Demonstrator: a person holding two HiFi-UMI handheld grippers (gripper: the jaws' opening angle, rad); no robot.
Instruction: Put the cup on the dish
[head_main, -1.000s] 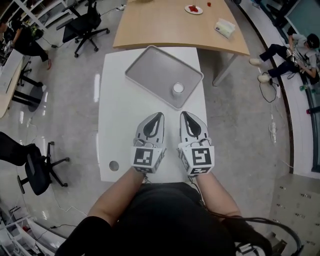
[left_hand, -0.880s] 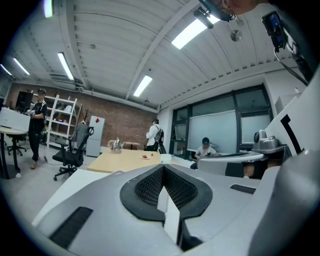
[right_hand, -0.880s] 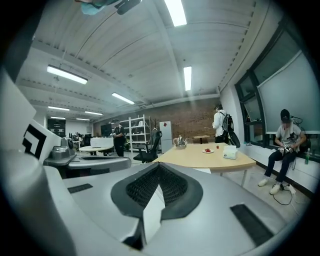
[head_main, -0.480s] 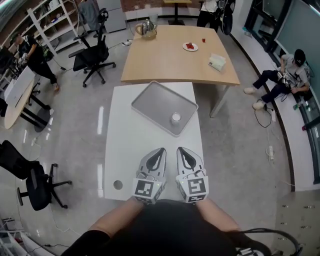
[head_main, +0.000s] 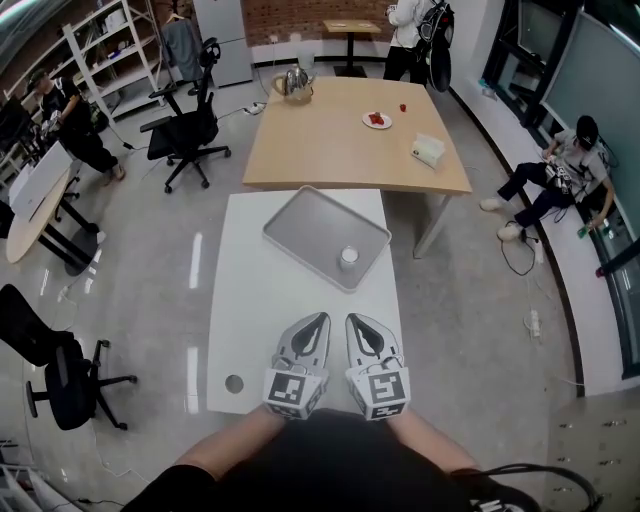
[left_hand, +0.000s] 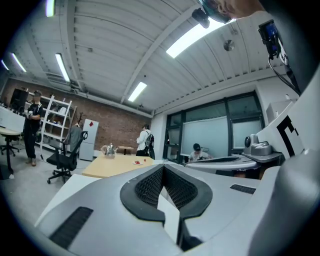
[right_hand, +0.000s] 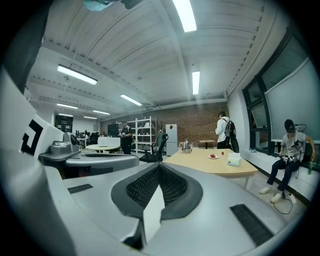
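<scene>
The cup (head_main: 348, 256) on the tray (head_main: 300, 225) is too small to show what it holds. The left gripper (head_main: 321, 318) and right gripper (head_main: 352, 319) cover part of the surface (head_main: 250, 300) near its front edge. In both gripper views the housings hide tray and cup. Red bits on the far plate (head_main: 377, 120) are too small to name.

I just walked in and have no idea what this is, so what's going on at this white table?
A person stands at the white table with a gripper in each hand. The left gripper and right gripper are side by side over the table's near edge, both shut with nothing between the jaws. The cup stands upright on the grey tray at the far end, and neither gripper touches it. The cup looks to be placed already, with both grippers close to the person's body.
</scene>
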